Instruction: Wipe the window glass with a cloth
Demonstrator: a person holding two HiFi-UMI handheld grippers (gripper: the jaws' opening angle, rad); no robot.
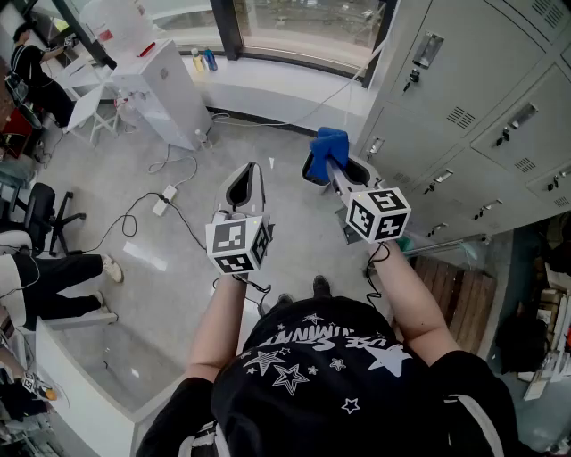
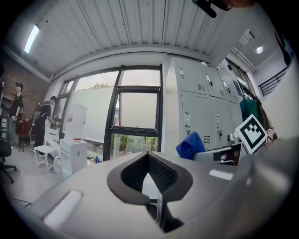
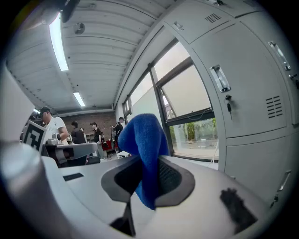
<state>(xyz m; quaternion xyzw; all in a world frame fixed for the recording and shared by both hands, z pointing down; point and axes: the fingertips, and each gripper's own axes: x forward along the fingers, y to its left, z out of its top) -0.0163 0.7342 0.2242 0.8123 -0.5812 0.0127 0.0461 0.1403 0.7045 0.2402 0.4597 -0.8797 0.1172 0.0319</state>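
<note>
A blue cloth (image 1: 328, 145) sticks up out of my right gripper (image 1: 332, 166), whose jaws are shut on it. In the right gripper view the cloth (image 3: 144, 140) hangs folded between the pads and hides the fingertips of that gripper (image 3: 148, 161). My left gripper (image 1: 251, 170) is held beside it at the left, shut and empty; its pads meet at the tip (image 2: 148, 156). The window glass (image 1: 294, 22) lies ahead past a white sill. In the left gripper view the window (image 2: 138, 109) stands straight ahead, with the cloth (image 2: 190, 145) at the right.
Grey lockers (image 1: 473, 116) line the right side, close to my right gripper. A white cabinet (image 1: 165, 85) stands left of the window, with bottles (image 1: 203, 60) on the sill. Cables (image 1: 169, 192) trail over the floor. An office chair (image 1: 40, 214) and people are at the far left.
</note>
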